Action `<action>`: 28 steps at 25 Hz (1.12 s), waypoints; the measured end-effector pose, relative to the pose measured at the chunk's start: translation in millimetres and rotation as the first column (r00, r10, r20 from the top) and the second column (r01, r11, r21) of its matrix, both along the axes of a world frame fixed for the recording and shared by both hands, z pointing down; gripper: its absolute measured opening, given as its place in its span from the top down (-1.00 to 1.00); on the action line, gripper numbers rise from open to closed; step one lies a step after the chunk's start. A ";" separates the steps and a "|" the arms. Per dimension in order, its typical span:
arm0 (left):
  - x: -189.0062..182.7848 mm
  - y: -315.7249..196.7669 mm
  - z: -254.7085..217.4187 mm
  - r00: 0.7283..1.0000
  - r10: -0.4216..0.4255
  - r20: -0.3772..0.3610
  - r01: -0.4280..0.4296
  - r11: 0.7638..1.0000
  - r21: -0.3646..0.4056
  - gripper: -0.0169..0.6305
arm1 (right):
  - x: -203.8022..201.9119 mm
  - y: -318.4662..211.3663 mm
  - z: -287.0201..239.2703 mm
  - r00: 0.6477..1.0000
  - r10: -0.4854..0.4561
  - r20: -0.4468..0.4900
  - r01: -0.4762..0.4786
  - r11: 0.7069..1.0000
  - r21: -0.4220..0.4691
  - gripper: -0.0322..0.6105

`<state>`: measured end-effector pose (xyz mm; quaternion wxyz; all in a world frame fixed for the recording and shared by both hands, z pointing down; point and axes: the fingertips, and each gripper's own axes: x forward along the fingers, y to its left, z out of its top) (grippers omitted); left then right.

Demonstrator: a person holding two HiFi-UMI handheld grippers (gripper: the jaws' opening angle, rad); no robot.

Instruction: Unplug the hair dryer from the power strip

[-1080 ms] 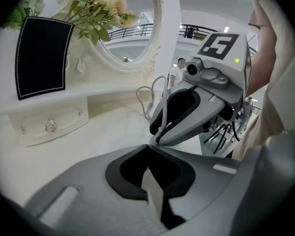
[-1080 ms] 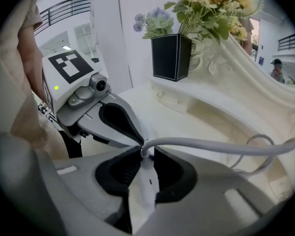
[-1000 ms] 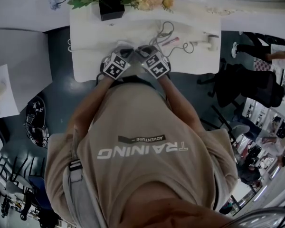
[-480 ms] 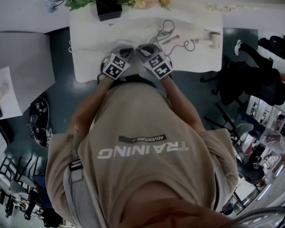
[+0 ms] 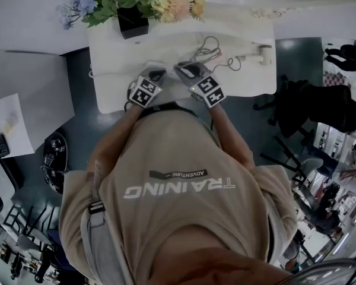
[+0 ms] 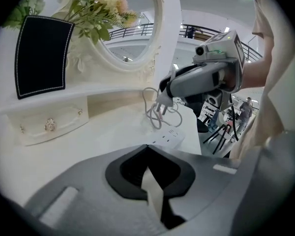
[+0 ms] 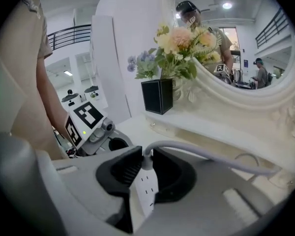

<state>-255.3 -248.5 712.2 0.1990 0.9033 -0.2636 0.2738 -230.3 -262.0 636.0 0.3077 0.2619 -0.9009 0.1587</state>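
**Plug lifted off the strip**

Head view: the left gripper (image 5: 156,76) and right gripper (image 5: 190,71) meet over the counter (image 5: 113,70). The hair dryer (image 5: 258,53) lies to the right.

Left gripper view: jaws are clenched on the power strip (image 6: 169,137). The plug (image 6: 162,103) hangs above it, prongs bare.

Right gripper view: jaws grasp the plug. Draw it straight away with the strip pinned.

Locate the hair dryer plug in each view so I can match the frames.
Head view: not visible, hidden by the right hand-held gripper.
Left gripper view: plug right of centre, clamped in the right hand-held gripper, prongs clear above the power strip.
Right gripper view: plug lower centre, between the jaws.
Shared landmark: black vase.
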 end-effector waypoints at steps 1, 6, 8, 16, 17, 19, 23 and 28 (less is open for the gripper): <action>-0.3 -0.6 -1.7 1.000 -0.011 -0.004 0.011 1.000 -0.003 0.93 | 2.2 -0.3 -6.4 1.000 0.003 0.022 -0.003 1.000 0.010 0.67; 3.3 -4.5 -27.3 0.999 -0.034 -0.041 0.036 0.998 0.042 0.93 | 8.9 -6.7 -42.5 0.992 0.023 0.126 -0.033 0.997 0.076 0.67; 2.0 -9.4 -39.2 0.998 -0.045 -0.049 0.048 0.997 0.060 0.93 | 11.8 -10.4 -54.1 0.988 0.025 0.152 -0.040 0.994 0.100 0.67; -21.0 -30.1 -130.8 0.979 -0.149 -0.140 0.176 0.963 0.205 0.93 | 26.8 -13.7 -108.5 0.949 -0.024 0.313 -0.043 0.978 0.206 0.67; -25.5 -32.6 -143.7 0.975 -0.164 -0.151 0.195 0.956 0.220 0.93 | 28.6 -13.9 -111.9 0.946 -0.033 0.321 -0.039 0.976 0.215 0.67; -34.0 -38.0 -166.7 0.967 -0.190 -0.172 0.229 0.941 0.248 0.93 | 31.2 -15.0 -118.6 0.941 -0.046 0.335 -0.034 0.973 0.229 0.67; -50.2 -44.0 -195.3 0.956 -0.226 -0.188 0.275 0.913 0.301 0.93 | 30.7 -18.5 -144.2 0.922 -0.074 0.379 -0.032 0.963 0.266 0.67; -67.3 -40.3 -207.5 0.943 -0.259 -0.211 0.315 0.898 0.308 0.93 | 30.1 -29.7 -176.2 0.903 -0.087 0.421 -0.056 0.947 0.317 0.66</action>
